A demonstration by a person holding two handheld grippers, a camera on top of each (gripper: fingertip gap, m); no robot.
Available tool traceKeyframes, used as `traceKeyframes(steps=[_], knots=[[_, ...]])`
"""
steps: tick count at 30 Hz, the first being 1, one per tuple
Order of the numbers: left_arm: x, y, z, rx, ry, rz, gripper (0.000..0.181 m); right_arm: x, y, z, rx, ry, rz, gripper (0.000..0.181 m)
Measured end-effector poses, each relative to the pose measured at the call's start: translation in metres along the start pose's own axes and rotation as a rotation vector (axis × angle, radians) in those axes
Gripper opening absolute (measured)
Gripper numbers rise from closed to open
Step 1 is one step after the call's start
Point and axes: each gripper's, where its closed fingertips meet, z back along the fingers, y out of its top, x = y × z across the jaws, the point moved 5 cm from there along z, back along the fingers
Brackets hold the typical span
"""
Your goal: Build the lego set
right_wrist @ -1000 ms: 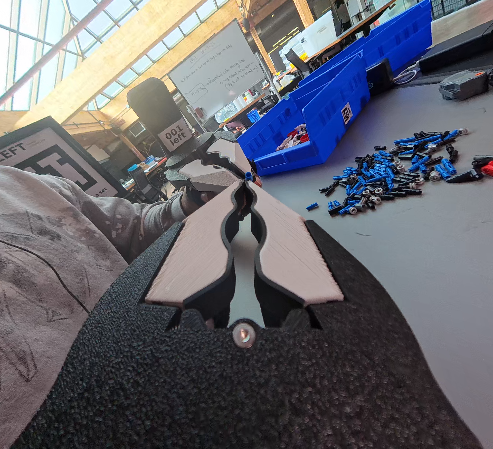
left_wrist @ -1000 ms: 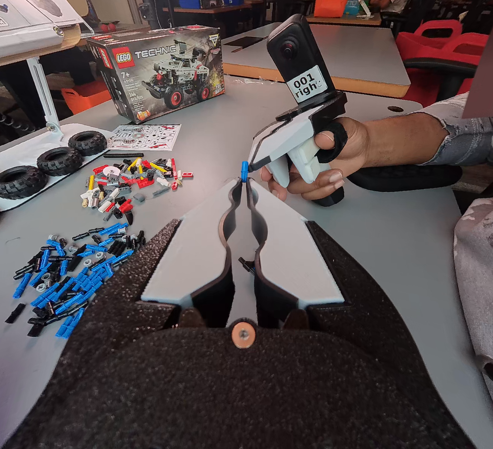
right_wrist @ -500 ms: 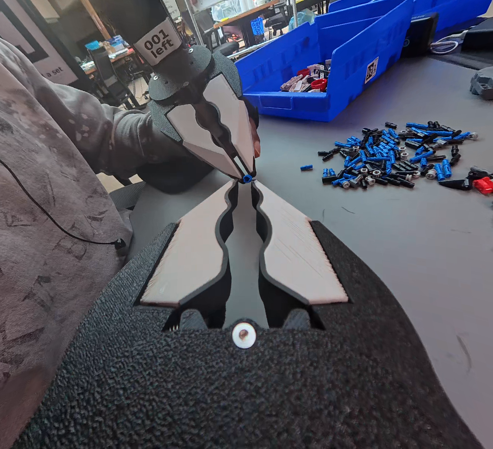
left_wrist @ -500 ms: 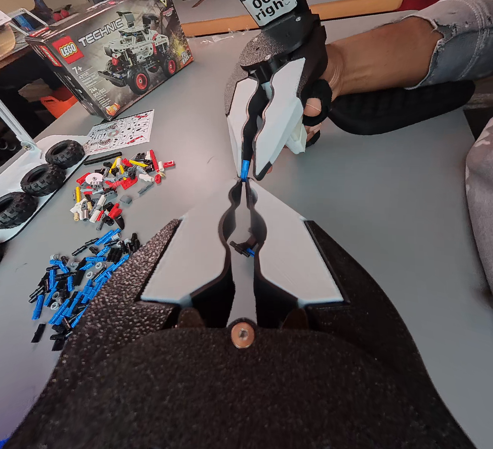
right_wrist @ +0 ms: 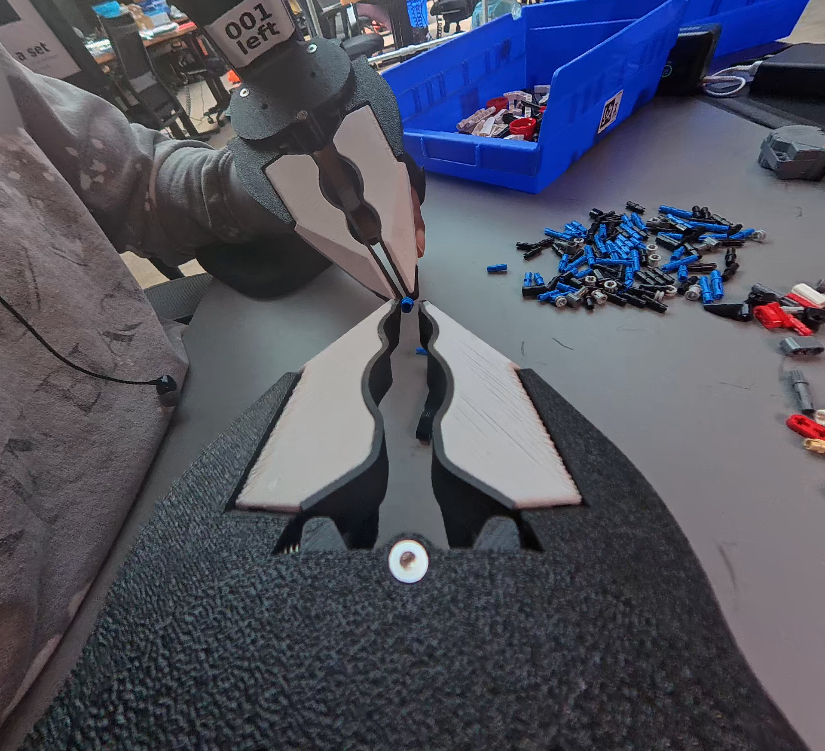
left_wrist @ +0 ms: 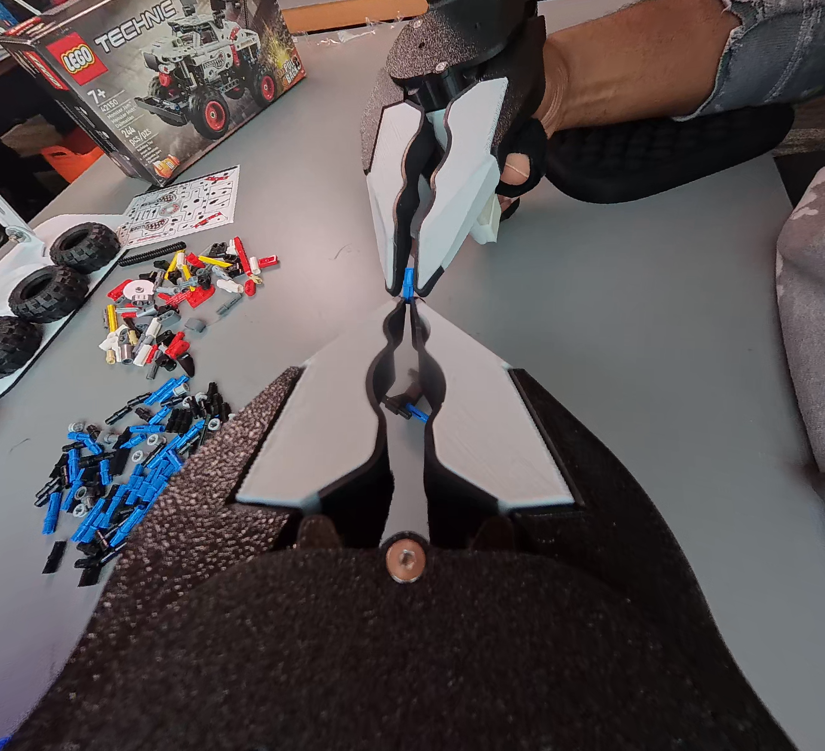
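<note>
My left gripper (left_wrist: pixel 407 305) fingers pinch a small blue plastic pin (left_wrist: pixel 407 286) above the grey bench (left_wrist: pixel 625 328); my right gripper (left_wrist: pixel 408 290) fingers, spread slightly, meet it tip to tip. Loose blue-and-black pins (left_wrist: pixel 125 461) at 9 o'clock, printed cardboard box (left_wrist: pixel 152 46) at 11. Nothing between.

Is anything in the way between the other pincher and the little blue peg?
Nothing visible. The left gripper is shut on the blue peg, and the right gripper comes from the opposite side, its tips right around the peg's free end. No loose piece sits between them.
</note>
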Motion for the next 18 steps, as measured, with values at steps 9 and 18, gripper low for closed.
traceKeyframes(steps=[9, 18], knots=[[0.002, -0.002, -0.002, -0.012, -0.009, -0.003, 0.0, -0.001, -0.001, 0.0, -0.021, -0.014, 0.054, 0.007], [-0.009, -0.016, -0.001, -0.06, 0.004, 0.076, 0.005, 0.017, -0.005, 0.014, -0.087, -0.115, 0.084, 0.003]])
